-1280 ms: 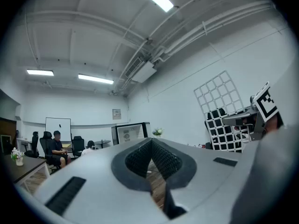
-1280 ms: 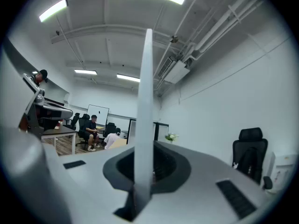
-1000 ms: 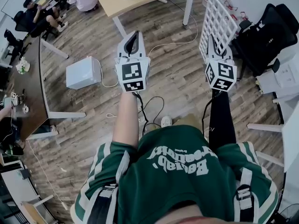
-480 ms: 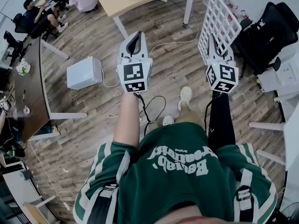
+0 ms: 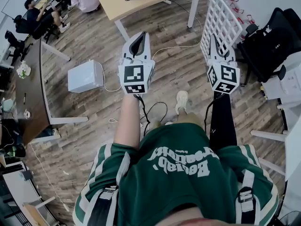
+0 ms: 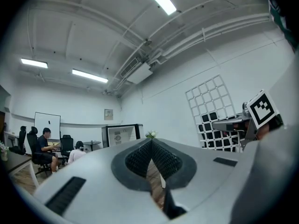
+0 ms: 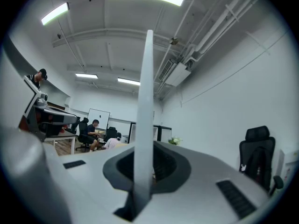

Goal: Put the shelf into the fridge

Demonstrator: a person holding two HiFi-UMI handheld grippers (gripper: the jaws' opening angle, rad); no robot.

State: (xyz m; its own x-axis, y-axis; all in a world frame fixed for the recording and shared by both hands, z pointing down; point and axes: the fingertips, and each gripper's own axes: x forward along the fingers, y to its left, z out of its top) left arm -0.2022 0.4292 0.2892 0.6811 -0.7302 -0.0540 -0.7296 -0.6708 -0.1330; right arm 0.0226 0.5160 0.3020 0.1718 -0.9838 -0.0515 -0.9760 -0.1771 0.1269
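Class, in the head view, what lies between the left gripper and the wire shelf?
Head view: between the left gripper and the wire shelf lies only wooden floor, crossed by a thin white cable.

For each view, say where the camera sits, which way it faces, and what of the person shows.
Head view: on the head, facing steeply down; shirt, left gripper, right gripper.
Left gripper view: on that gripper, facing level; shut jaws, empty.
Right gripper view: on that gripper, level; jaws clamp the shelf.
Shared: all three show the shelf.
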